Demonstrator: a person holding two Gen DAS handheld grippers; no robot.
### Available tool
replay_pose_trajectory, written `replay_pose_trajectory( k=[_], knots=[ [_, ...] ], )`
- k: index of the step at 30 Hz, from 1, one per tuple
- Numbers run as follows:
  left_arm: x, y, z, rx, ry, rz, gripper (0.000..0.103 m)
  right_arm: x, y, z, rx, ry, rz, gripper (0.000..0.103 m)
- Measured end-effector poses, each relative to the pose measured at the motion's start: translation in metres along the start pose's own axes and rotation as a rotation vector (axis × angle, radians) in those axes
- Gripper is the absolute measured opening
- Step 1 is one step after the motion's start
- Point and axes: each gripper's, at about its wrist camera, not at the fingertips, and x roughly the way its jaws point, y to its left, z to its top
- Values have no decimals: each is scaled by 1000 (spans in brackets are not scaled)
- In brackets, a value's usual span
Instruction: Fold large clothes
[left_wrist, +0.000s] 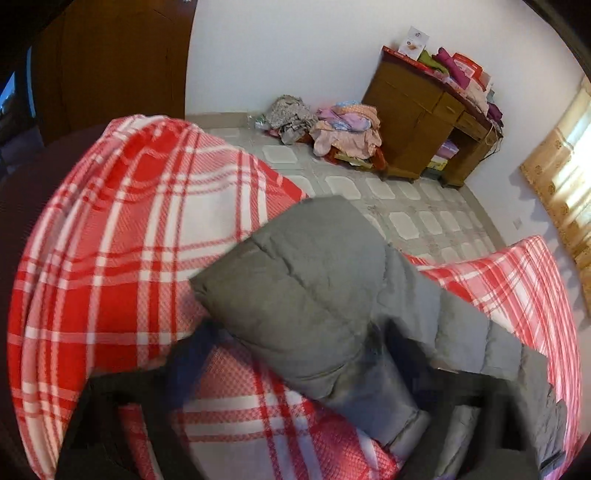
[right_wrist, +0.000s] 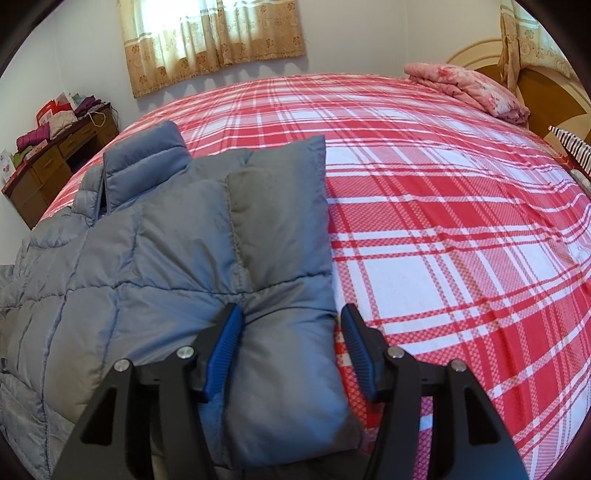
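Biggest worry at this point was the grey puffer jacket springing back open, since that padded fabric looked slippery and full of air, so any fold laid down would probably have puffed up or slid off once nothing was pressing on it. The jacket lay on the near left part of the bed, collar towards the far left, with one folded-over section sitting on top of the body. The right gripper was spread wide, its blue pads straddling the near end of that folded piece without squeezing it, so the flap was free to shift; closing there might also have caught only the top layer and dragged it crooked. The left gripper was too blurred to call, I couldn't tell if it was pinching the sleeve-like bit in front of it or just hanging near it; if it was moving fast, that alone could have yanked the fabric or rucked up the plaid sheet. Count-wise: one jacket, two grippers, one bed, one folded pink blanket by the far right headboard, one wooden desk against the wall, and roughly two heaps of clothes on the floor beside it.
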Motion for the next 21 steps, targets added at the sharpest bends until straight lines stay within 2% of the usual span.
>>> replay_pose_trajectory(
  k=[1, 2, 3, 4, 5, 6, 9, 12, 16, 18, 19, 21],
  knots=[
    [-1, -2, -2, 16, -25, 13, 72, 0, 0, 0, -2, 0, -3, 59],
    [-2, -3, 0, 33, -50, 21, 62, 0, 1, 0, -3, -1, -6, 59],
    [-4, -4, -1, 55, -70, 14, 38, 1, 1, 0, -5, -1, -7, 59],
    [-4, -6, -1, 68, -64, -53, 26, 0, 1, 0, -5, -1, -8, 59],
    [-4, -6, 0, 67, -56, -80, 18, 1, 0, 0, -4, -2, -7, 59],
    [-4, -8, 1, 73, -59, -86, 15, 0, 1, 0, -3, -1, -6, 59],
    [-20, -21, 3, 128, -125, -98, 13, 0, 1, 0, -1, -2, -3, 60],
    [-42, -43, 4, 179, -191, -151, 12, 0, 0, 0, 5, -1, 3, 60],
    [-96, -97, -11, 298, -253, -317, 12, 0, 0, -1, 6, -3, 4, 60],
    [-126, -127, -33, 389, -287, -413, 12, -1, 0, 0, 9, -3, 9, 60],
    [-146, -149, -54, 459, -299, -480, 12, -1, -1, 0, 11, -3, 12, 60],
    [-171, -179, -87, 549, -304, -561, 12, -1, -1, -1, 14, -4, 15, 60]
  ],
)
